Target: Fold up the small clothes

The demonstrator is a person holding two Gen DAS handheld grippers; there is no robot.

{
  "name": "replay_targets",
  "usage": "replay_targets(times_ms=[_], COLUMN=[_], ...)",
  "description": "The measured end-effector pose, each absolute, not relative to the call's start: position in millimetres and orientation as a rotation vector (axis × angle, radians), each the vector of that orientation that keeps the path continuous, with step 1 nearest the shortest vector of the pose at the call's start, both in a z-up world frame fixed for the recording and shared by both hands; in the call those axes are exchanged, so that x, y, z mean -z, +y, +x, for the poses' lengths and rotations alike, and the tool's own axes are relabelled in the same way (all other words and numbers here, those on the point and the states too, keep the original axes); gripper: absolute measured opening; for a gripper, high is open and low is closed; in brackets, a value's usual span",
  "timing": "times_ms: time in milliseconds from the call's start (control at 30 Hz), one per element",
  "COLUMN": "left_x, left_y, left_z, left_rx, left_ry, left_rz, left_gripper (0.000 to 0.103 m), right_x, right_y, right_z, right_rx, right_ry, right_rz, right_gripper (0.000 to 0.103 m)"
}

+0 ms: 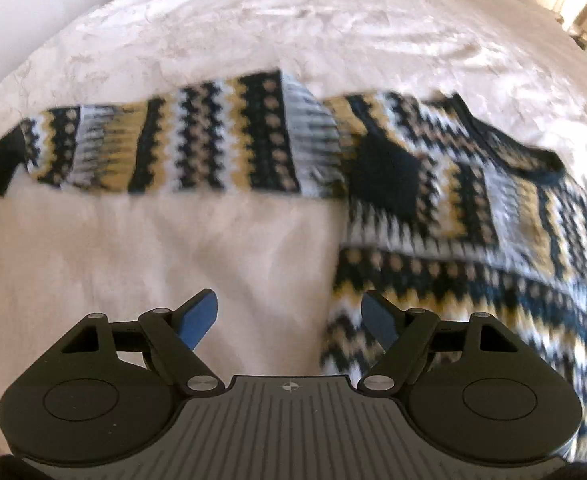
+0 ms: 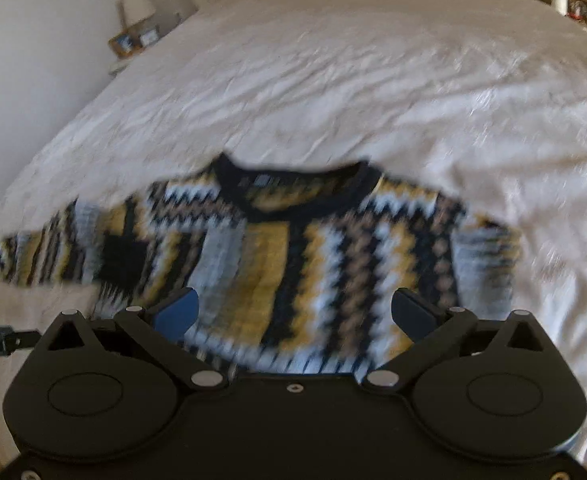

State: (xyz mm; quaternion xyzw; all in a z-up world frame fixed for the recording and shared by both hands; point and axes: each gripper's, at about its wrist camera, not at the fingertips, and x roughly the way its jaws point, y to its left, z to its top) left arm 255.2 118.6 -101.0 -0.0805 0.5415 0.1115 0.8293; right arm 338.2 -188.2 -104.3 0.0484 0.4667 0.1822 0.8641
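Both my left gripper and right gripper gape empty over the soft, floppy sweater; I'd pinch its sleeve cuff.

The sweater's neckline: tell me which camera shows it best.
The right wrist view. There the dark round collar faces the camera, centred above the sweater spread on the white bed, just ahead of the open right tongs. The left wrist view shows mainly one outstretched sleeve; the collar sits blurred, edge-on at far right.
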Motion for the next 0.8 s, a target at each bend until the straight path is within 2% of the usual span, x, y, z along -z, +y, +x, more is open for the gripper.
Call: replay_targets(times_ms=[267,300,367,533,600,767,800], left_x=[148.4,155.9,164.3,167.2,166.0,160.4,162.0], left_y=[70.6,68.7,74.1,94.5,92.3,84.4,82.5], left_z=[217.3,213.0,204.0,194.3,195.8,200.6,199.8], left_rx=[-0.091,-0.092,-0.115,-0.151,-0.144,-0.131,-0.13], left_ry=[1.301,1.328,1.346,1.355,1.354,1.35,1.348], left_rz=[-0.089,-0.066,-0.059,-0.125,-0.103,-0.081,-0.076], left_gripper=[0.079,0.081,0.092,0.097,0.097,0.097,0.097], right_x=[154.5,164.1,181.7,192.7,186.9,157.5,160.2], right_y=[-179.7,-182.2,-195.4,-239.9,-252.2,-281.4,-286.4], right_z=[271.0,263.7,247.9,229.6,229.8,251.0,260.9], right_rx=[-0.452,-0.436,-0.367,-0.183,-0.185,-0.204,-0.193], right_ry=[1.158,1.203,1.273,1.339,1.322,1.122,1.127], right_rz=[-0.084,-0.115,-0.147,-0.039,0.03,0.257,0.304], right_gripper=[0.102,0.102,0.102,0.102,0.102,0.102,0.095])
